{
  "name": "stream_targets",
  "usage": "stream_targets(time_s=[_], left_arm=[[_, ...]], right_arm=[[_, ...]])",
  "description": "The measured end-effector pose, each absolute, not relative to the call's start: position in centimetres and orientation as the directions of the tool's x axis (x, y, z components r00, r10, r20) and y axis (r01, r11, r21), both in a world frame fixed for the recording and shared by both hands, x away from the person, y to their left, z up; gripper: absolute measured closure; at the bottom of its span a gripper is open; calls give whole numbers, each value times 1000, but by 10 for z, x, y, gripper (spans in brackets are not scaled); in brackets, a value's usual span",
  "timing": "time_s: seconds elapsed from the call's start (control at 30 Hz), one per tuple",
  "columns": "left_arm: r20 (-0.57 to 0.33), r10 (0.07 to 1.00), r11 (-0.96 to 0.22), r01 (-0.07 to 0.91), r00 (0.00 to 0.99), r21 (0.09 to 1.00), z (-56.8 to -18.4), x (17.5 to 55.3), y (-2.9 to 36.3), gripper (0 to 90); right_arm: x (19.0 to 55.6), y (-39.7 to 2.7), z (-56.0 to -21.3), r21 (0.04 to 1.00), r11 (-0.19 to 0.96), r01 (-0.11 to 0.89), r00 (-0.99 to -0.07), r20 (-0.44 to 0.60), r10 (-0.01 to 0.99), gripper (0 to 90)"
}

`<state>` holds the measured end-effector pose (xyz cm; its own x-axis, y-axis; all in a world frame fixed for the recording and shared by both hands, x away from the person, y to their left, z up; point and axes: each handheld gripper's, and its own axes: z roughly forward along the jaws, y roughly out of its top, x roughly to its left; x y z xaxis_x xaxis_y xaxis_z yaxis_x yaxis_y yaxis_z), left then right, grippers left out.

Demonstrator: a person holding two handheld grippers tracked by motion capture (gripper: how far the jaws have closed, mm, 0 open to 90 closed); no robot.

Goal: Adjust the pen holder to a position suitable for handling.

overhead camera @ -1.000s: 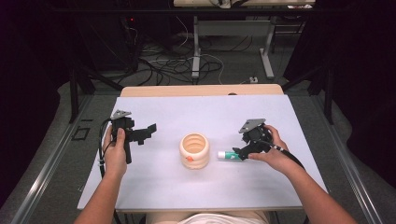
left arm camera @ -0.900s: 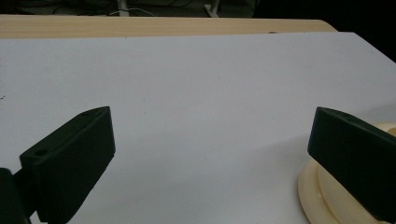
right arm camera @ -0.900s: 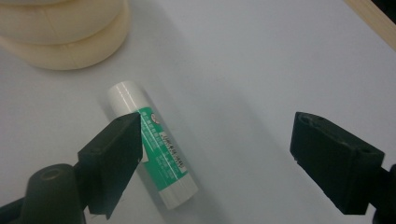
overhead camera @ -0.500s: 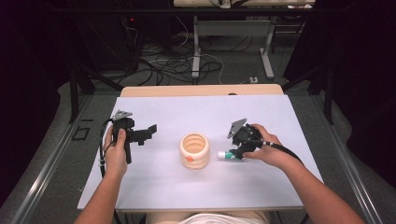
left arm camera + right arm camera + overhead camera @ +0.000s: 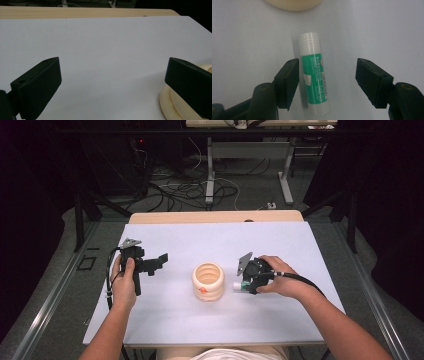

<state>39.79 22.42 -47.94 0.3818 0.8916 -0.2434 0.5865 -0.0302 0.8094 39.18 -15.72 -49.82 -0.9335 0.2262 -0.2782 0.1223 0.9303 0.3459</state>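
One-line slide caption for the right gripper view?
Right gripper jaws, just closing, straddle a green-and-white glue stick lying on the white table, not yet gripping.

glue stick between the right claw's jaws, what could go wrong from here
1. The glue stick lies off centre in the right claw, close against one jaw with a wide gap to the other. The jaws have just been closing, so the far one may push it sideways or roll it.
2. Its white cap points at the cream ringed cup nearby; a nudged stick could bump it.

Print on the glue stick (image 5: 315, 79) is unreadable.
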Motion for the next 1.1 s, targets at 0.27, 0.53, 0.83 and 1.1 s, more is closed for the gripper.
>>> stream_targets(time_s=[0.27, 0.53, 0.83, 1.1], left_arm=[[-247, 890, -26, 584, 382, 811, -479, 398, 224, 6], [-245, 891, -30, 588, 382, 809, -480, 398, 224, 6], [-249, 889, -27, 588, 383, 808, -480, 399, 224, 6], [-251, 889, -24, 587, 383, 810, -479, 398, 224, 6]], right_arm=[[393, -154, -509, 301, 947, 110, -952, -241, 187, 419], [396, -150, -518, 265, 959, 98, -964, -215, 158, 485], [399, -148, -524, 237, 967, 92, -971, -194, 140, 538], [400, -148, -527, 216, 972, 88, -973, -190, 130, 577]])
